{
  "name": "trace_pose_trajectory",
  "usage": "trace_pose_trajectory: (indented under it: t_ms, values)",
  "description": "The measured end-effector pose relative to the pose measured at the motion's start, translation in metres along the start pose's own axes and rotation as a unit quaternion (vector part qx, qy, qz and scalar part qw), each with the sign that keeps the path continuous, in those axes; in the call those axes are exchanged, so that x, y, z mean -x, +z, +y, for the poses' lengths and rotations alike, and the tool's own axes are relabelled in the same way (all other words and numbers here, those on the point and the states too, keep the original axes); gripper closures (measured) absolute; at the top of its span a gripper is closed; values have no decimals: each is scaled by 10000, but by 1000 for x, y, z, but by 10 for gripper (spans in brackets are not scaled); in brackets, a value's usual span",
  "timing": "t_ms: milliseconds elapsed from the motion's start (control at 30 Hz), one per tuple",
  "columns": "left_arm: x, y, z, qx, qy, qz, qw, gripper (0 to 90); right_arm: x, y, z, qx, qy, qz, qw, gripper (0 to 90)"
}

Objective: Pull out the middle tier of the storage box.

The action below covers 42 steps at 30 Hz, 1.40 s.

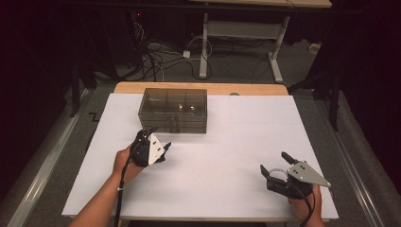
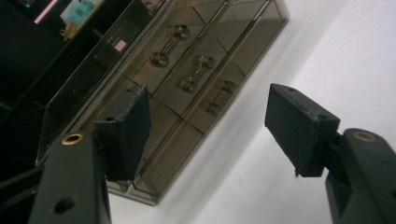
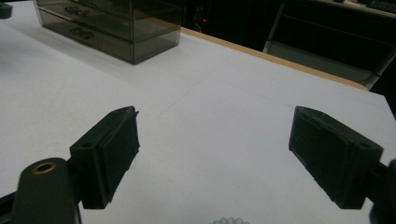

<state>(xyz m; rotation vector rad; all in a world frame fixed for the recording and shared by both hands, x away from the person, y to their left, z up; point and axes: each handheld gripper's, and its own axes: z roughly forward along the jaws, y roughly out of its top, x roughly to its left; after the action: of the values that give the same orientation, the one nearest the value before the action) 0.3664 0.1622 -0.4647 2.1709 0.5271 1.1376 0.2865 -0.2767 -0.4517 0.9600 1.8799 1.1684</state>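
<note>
A smoky see-through drawer box [image 1: 172, 109] stands at the back left of the white tabletop [image 1: 236, 142]. My left gripper [image 1: 158, 138] is just in front of it, rolled to one side and open. In the left gripper view its jaws [image 2: 210, 126] stand apart with nothing between them, facing the box [image 2: 187, 60] and its small metal drawer handles [image 2: 196, 72]. My right gripper [image 1: 274, 161] rests low at the front right, open and empty [image 3: 215, 149]. A small whitish beaded thing [image 3: 229, 220] lies on the table just under it. The box [image 3: 107, 28] is far off in that view.
The white sheet covers a wooden table whose far edge [image 1: 246, 88] shows behind the box. Beyond it are another table's white legs [image 1: 204, 42] and tangled cables [image 1: 156, 56] on the floor. Dark surroundings flank both sides.
</note>
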Motion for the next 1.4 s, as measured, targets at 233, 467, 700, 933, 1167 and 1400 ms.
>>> trace_pose_trajectory:
  t_ms: [233,467,700,933,1167,1400]
  values:
    - [9,28,3,-97,697,575,9959,413,0,2,-1,-55,-18,-11,10000,167]
    - [19,54,9,-304,1536,988,9827,585,-2,4,-2,-104,-91,17,9999,168]
    - [30,68,11,-469,2354,1311,9619,679,-1,5,-3,-166,-117,0,9998,169]
    - [36,71,11,-514,2686,1525,9497,773,-3,6,-4,-251,-244,1,9994,170]
    - [38,72,11,-558,2735,1606,9467,786,-3,8,-5,-316,-235,90,9992,170]
    - [38,68,11,-568,2717,1555,9480,793,-4,9,-5,-336,-241,115,9991,170]
